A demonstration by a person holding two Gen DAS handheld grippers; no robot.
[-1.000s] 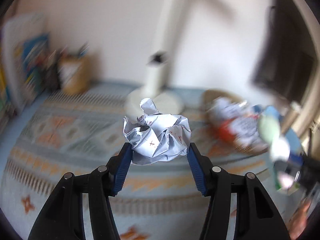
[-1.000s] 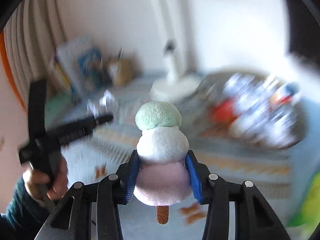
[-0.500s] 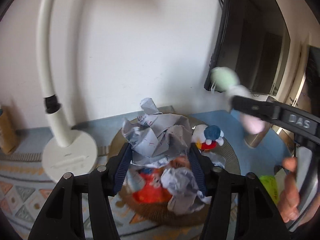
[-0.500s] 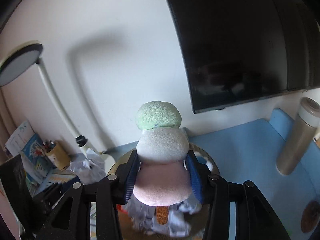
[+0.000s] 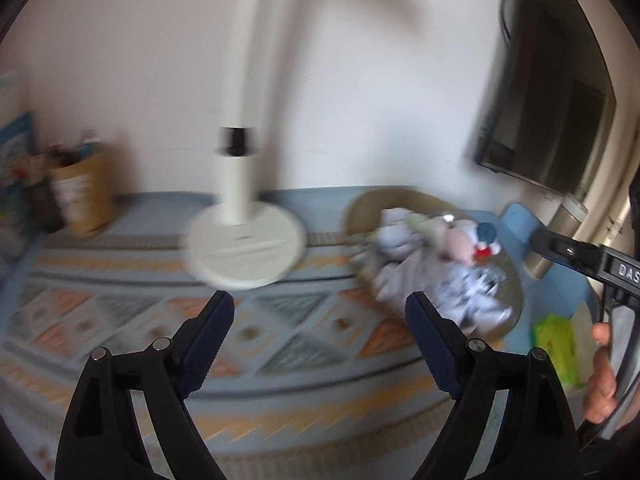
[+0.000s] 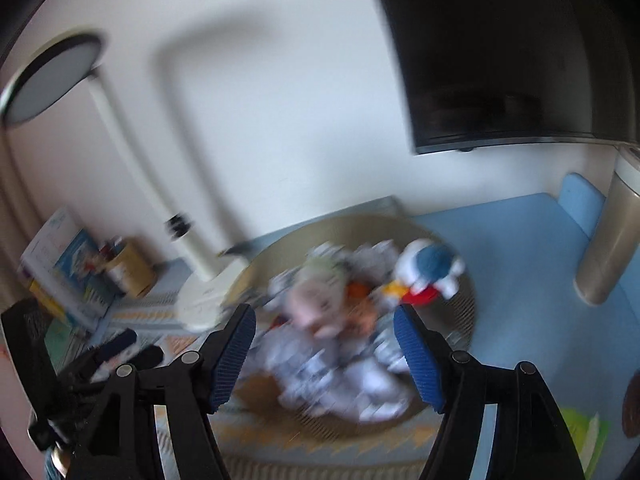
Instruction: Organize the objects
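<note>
Books: standing blurred against the wall at the far left [image 6: 60, 264], leaning beside the pencil cup.
Pencil cup: a tan cylinder [image 5: 82, 196] sitting on the patterned mat, pens poking out, though the blur is hiding the details.
Patterned mat: a woven cloth of orange and grey diamonds [image 5: 280, 344] stretching across the near table, running under the lamp base and the basket's edge.
Lamp: its round white base [image 5: 244, 254] resting on the mat, the white neck rising past the wall; the dark round head [image 6: 52, 80] is showing in the right wrist view.
Left gripper: hanging over the mat [image 5: 318, 316], jaws spread wide apart and holding nothing.
Basket: a shallow round woven tray [image 6: 466, 300] sitting right of the lamp base, just beside it.
Crumpled paper: lying heaped in the basket [image 6: 344, 384], smeared by motion.
Pastel plush: lying in the basket among the paper [image 6: 316, 300], pink and green, too blurred for more.
Duck plush: sitting at the basket's right side [image 6: 430, 272], blue cap, red bow.
Right gripper: hovering above the basket [image 6: 324, 330], jaws wide apart, nothing between them.
Blue table: showing bare right of the basket [image 6: 520, 280].
Flask: a metallic bottle [image 6: 612, 240] standing on the blue surface.
Screen: a dark monitor [image 6: 500, 52] hanging on the white wall.
</note>
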